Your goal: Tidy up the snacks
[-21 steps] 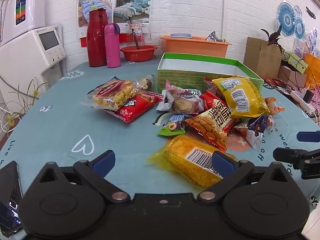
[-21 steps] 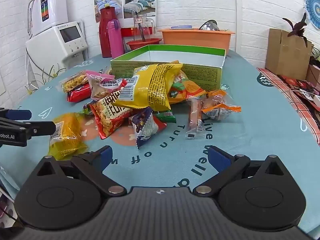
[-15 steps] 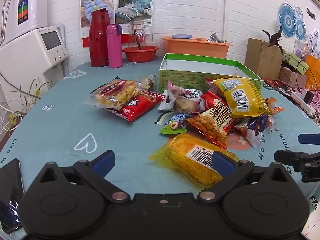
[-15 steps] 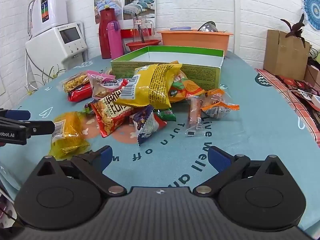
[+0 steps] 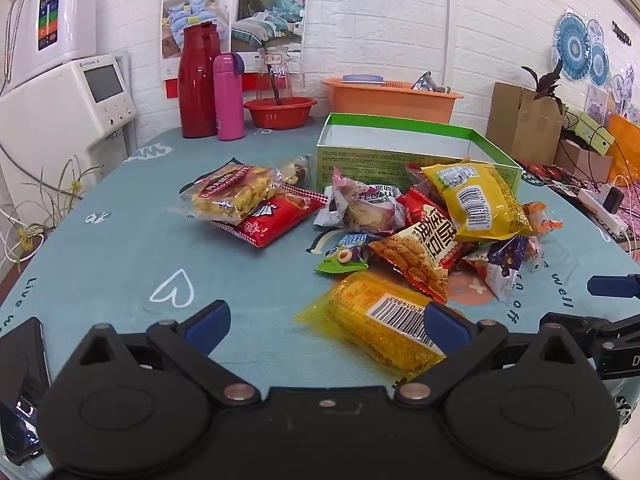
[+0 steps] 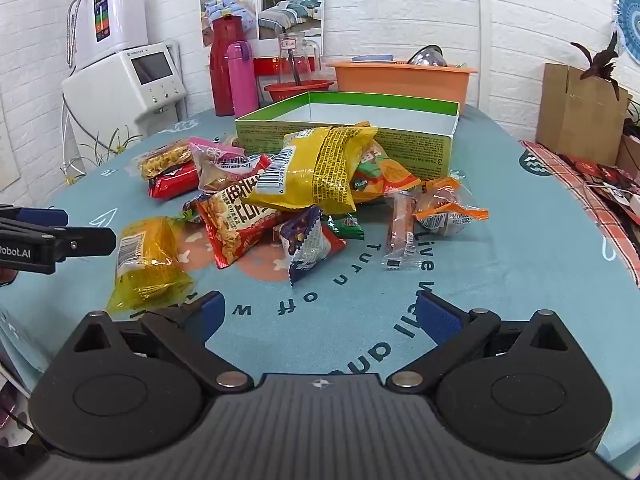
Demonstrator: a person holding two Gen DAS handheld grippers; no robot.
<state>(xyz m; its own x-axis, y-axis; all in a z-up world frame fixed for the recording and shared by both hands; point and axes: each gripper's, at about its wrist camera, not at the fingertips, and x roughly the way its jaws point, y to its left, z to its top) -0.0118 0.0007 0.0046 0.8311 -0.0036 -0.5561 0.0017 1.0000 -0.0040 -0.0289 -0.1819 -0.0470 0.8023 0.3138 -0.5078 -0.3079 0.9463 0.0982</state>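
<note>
The snacks lie in a loose heap at 12 o'clock, just before the green box, probably their destination. Both grippers, left and right, hover with jaws spread and empty, the corn pack nearest at 1 o'clock.

Teal surface with white heart print; at its far edge a red thermos with a pink bottle just beside it, then a glass pitcher standing in a red basin, then an orange tub. White appliance with screen off the left side, cardboard box with dark plant to the right. Black phone at near-left edge, bedding poster on white brick wall.
</note>
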